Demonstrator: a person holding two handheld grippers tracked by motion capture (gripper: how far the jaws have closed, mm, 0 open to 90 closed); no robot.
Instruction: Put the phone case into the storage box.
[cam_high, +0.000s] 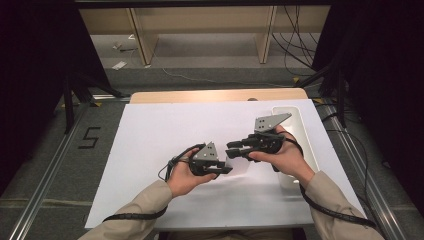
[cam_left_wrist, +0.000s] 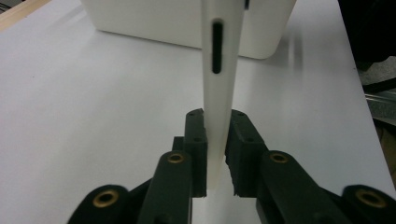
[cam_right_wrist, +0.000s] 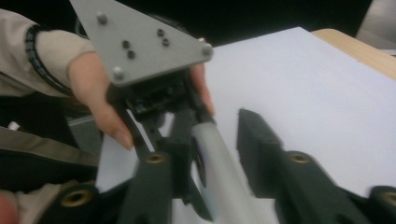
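White thin plastic slab with a dark slot in its narrow edge (cam_left_wrist: 219, 93): stands on edge between the jaws of the left gripper (cam_high: 226, 169). In the left gripper view both black pads press on its flat faces, one on each side, so the left jaws are pinching the slab near its lower end. The rest of it rises past the tips, away from the tool.

Right gripper (cam_high: 231, 149): faces the left one, tip to tip, just above the table. In the right gripper view its jaws stand spread. The slab lies against one pad, while the other pad is clear of it with a plain gap. Not a grip.

White rectangular plastic tray (cam_high: 306, 131): ahead of the left jaws, beyond the slab, and close behind the right hand in the high view. What it holds I cannot tell.

White sheet-covered table (cam_high: 150, 150): bare around both tools.

Progress (judgement): this reads as a handover of the slab from one tool to the other. Done: the left tool carries the slab alone. Left to do: draw the right tool back off the slab's face, then take the slab wherever it belongs. The tray ahead is the likely place, but the pictures do not settle it.

Watch: the pinch sits low on a tall, thin piece, so it may swing between the pads if moved quickly.
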